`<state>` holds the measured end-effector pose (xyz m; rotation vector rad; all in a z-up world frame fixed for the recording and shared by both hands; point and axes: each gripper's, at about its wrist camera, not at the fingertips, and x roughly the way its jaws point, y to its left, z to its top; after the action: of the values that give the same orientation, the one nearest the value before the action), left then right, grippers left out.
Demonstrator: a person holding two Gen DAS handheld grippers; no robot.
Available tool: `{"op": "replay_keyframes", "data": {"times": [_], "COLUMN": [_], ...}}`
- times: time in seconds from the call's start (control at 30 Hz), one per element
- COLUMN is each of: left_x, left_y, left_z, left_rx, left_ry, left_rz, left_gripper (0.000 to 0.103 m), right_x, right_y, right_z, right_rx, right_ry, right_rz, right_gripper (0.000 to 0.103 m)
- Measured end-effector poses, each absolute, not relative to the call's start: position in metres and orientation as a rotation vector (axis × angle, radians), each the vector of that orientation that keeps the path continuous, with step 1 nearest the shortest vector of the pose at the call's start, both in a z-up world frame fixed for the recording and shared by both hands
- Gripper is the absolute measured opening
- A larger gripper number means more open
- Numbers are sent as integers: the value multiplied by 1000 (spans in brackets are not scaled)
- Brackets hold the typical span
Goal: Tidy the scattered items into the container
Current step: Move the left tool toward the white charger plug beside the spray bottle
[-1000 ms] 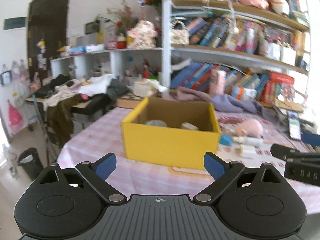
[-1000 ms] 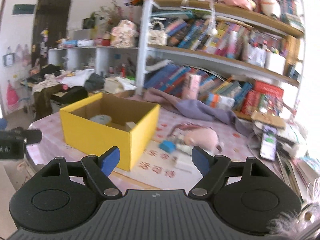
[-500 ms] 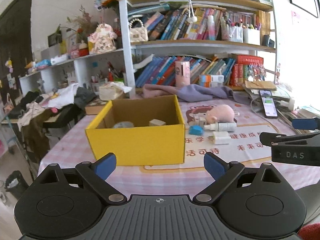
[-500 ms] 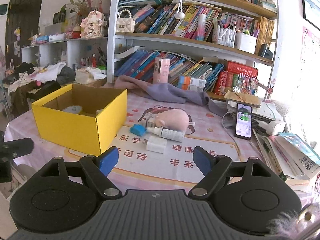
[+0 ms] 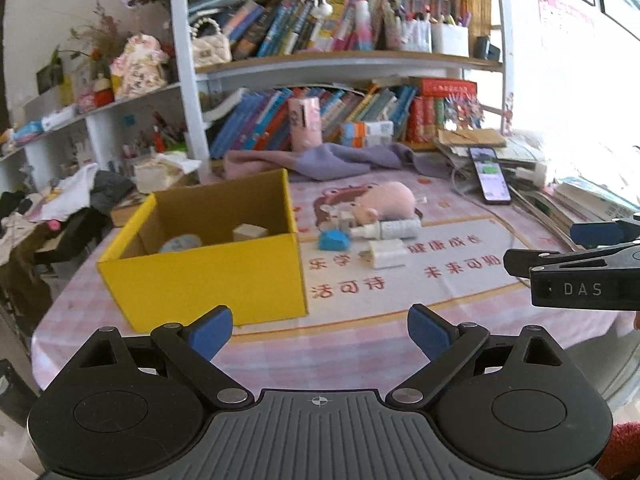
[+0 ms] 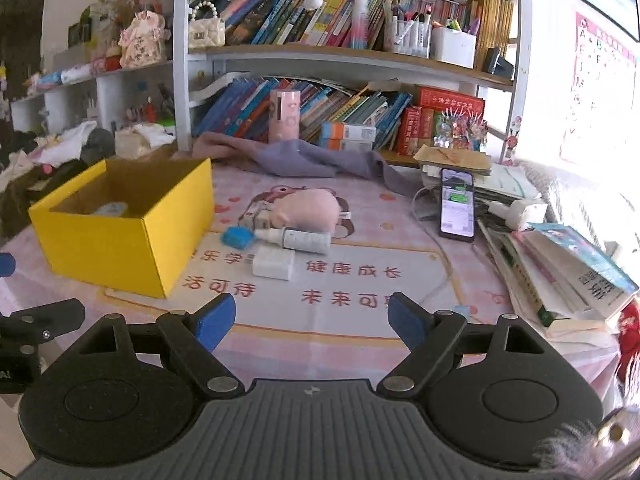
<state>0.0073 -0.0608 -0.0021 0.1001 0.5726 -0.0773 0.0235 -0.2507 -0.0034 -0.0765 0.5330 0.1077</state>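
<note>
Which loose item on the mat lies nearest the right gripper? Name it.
The white charger block. It lies in front of the spray bottle, blue eraser and pink plush, closest to the right gripper.

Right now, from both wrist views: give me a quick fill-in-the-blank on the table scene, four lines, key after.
1. The cardboard box is ____ on the outside.
2. The phone lies with its screen ____.
3. The white bottle lies on its ____, against the pink plush toy.
4. Both the left gripper and the right gripper have jaws that stand ____, nothing between them.

Missing words: yellow; lit; side; open
</note>
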Motion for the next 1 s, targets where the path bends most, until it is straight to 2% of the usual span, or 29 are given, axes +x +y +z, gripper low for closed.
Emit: {"op": "replay_keyframes", "data": {"times": [0.37,0.67,1.0], "left_x": [24,47,61], "left_y": [-89,-107,-123], "left_z": [-5,-12,-15], "left_rx": [116,141,203], "left_ry": [566,620,581], "left_rz": [-206,-328,-389], "left_gripper": [96,96,96], "right_x": [34,44,65], "right_y": [-268,-277,-275], "right_z": [-5,-6,-6], "right_rx": [-72,-68,-69], "right_ry": [604,622,609], "right_rz": [63,56,97], "right_gripper": [84,82,82]}}
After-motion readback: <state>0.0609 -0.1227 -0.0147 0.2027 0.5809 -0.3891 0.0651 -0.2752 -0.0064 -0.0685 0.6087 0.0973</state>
